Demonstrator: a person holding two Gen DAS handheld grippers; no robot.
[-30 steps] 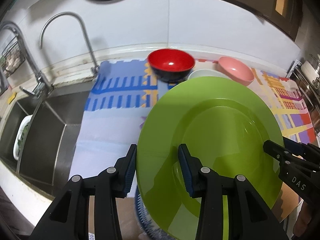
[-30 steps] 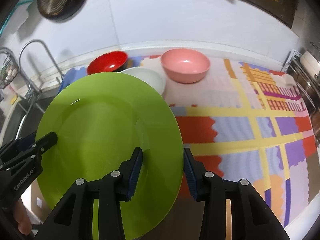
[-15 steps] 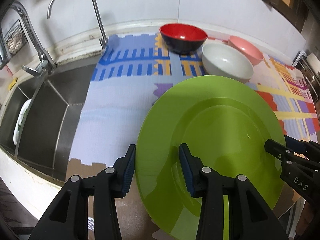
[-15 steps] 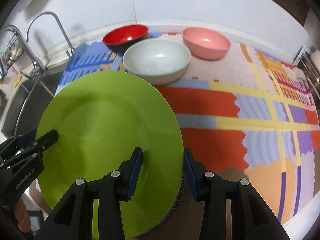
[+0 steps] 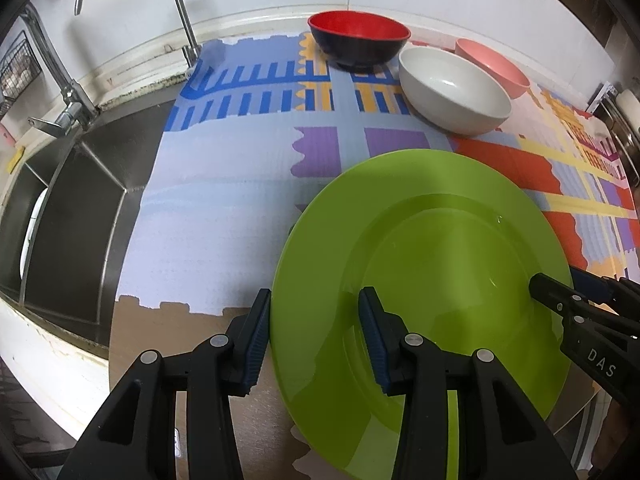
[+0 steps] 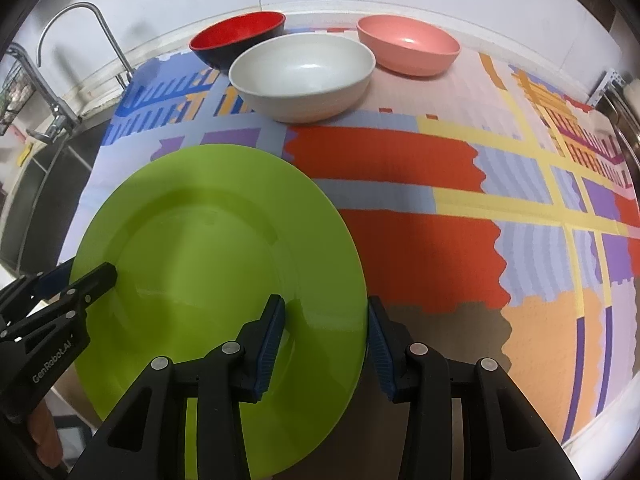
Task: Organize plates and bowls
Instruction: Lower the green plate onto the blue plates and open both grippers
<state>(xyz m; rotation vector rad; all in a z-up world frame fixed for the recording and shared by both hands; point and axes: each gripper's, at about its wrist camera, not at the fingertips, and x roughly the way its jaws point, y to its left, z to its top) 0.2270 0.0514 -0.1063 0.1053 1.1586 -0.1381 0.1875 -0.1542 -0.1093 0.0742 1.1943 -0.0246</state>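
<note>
A large green plate hangs low over the patterned mat, held from both sides. My left gripper is shut on its left rim, one finger outside the edge and one on the plate's face. At the opposite rim my right gripper is shut the same way. Each gripper also shows in the other's view: the right gripper and the left gripper. Behind the plate stand a red-and-black bowl, a white bowl and a pink bowl.
A colourful foam mat covers the counter. A steel sink with a tall faucet lies to the left. A metal rack stands at the right edge. A white tiled wall runs behind the bowls.
Both grippers have come down toward the mat with the plate between them and tipped further downward. The bowls now show fully behind the plate. The grip on the plate is unchanged.
</note>
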